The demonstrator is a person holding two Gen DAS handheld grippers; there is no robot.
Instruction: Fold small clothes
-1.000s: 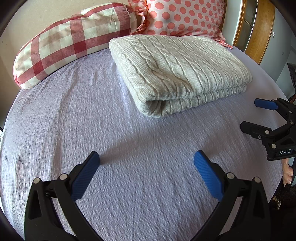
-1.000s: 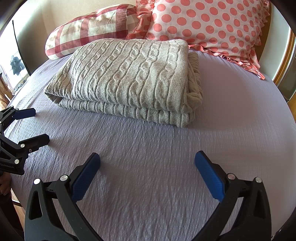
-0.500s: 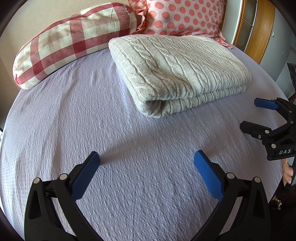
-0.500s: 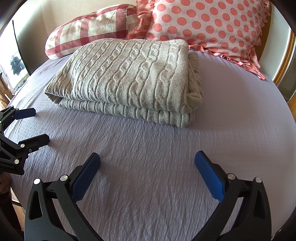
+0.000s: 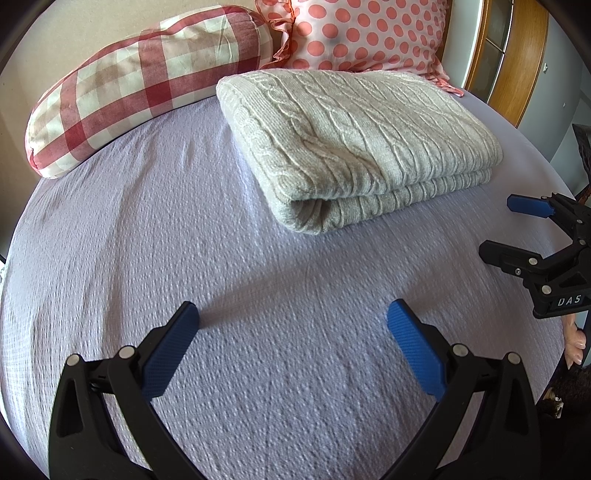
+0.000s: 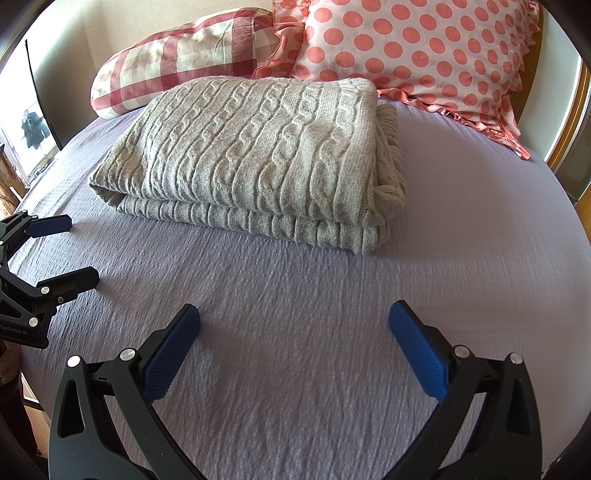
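Observation:
A grey cable-knit sweater [image 5: 354, 147] lies folded in a neat stack on the lilac bedsheet [image 5: 147, 229], towards the pillows. It also shows in the right wrist view [image 6: 258, 158]. My left gripper [image 5: 291, 332] is open and empty, low over the sheet in front of the sweater. My right gripper [image 6: 293, 334] is open and empty too, over the sheet in front of the sweater. Each gripper shows in the other's view: the right one [image 5: 506, 229] at the right edge, the left one [image 6: 79, 249] at the left edge. Neither touches the sweater.
A red-and-white checked pillow [image 5: 140, 85] and a pink polka-dot pillow [image 5: 365, 33] lie at the head of the bed, behind the sweater. A wooden frame [image 5: 517, 59] stands at the far right. The bed's edge runs close behind both grippers.

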